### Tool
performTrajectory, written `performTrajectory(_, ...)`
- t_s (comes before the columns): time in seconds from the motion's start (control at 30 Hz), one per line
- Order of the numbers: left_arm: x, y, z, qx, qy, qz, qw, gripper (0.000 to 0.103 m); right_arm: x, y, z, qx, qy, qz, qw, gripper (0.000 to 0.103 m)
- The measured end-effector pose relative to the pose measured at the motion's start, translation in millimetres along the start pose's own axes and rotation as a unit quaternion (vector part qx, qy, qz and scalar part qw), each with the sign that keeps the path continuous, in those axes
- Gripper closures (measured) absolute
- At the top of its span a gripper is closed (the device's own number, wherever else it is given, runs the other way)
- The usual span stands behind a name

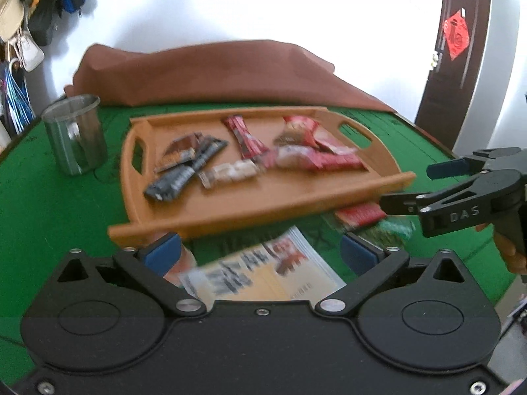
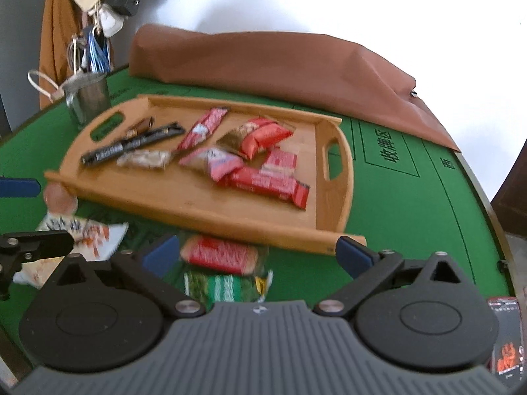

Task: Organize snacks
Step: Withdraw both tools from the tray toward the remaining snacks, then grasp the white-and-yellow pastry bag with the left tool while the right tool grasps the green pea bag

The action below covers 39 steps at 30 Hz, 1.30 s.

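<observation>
A wooden tray [image 1: 230,210] [image 2: 184,210] on the green table holds several snack packets: dark bars [image 1: 184,164] [image 2: 131,146] at the left, red wrappers [image 1: 316,154] [image 2: 266,181] at the right. My left gripper [image 1: 260,253] is open above a white and orange packet [image 1: 263,273] [image 2: 82,233] lying before the tray. My right gripper [image 2: 260,253] is open over a red packet [image 2: 220,255] [image 1: 359,214] and a green packet [image 2: 224,286] [image 1: 392,230] near the tray's front edge. The right gripper also shows at the right of the left wrist view [image 1: 411,187].
A metal cup [image 1: 75,135] [image 2: 89,98] stands left of the tray. A brown cloth [image 1: 214,72] [image 2: 280,62] lies heaped behind it. A small round pinkish thing [image 2: 59,197] sits by the tray's front left corner. Bags hang on the wall at the far left.
</observation>
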<state>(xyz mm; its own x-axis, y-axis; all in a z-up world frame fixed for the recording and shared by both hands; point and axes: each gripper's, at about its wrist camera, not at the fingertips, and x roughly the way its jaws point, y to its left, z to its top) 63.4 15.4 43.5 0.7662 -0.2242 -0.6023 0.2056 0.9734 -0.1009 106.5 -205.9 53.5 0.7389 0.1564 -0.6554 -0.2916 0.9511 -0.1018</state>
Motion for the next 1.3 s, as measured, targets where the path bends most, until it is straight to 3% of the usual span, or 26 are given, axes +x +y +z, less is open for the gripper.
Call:
performTrajectory(0.17,-2,-6,-13,-0.011,0.001,-0.008,0.9999,0.0,-2,3,-19,-0.012,0.006,0.003,1.0,0.0)
performTrajectory(0.5,-2,-18,-26,-0.011,-0.018,0.033,0.9992,0.0,0,2,-38,-0.017,0.016,0.008,1.0,0.0)
performTrajectory(0.7,-5,-17,-33,-0.045,-0.039,0.041,0.9974,0.0,3,7,-42,-0.028,0.02,0.012,0.999,0.0)
performTrajectory(0.93,4,-24,-38,-0.035,-0.027,0.066,0.9968,0.0,7,12,-44,-0.039,0.023,0.013,0.999,0.0)
performTrajectory(1.3,20,-17,-33,-0.08,0.008,0.072,0.9941,0.0,13,16,-42,-0.033,0.019,0.025,0.999,0.0)
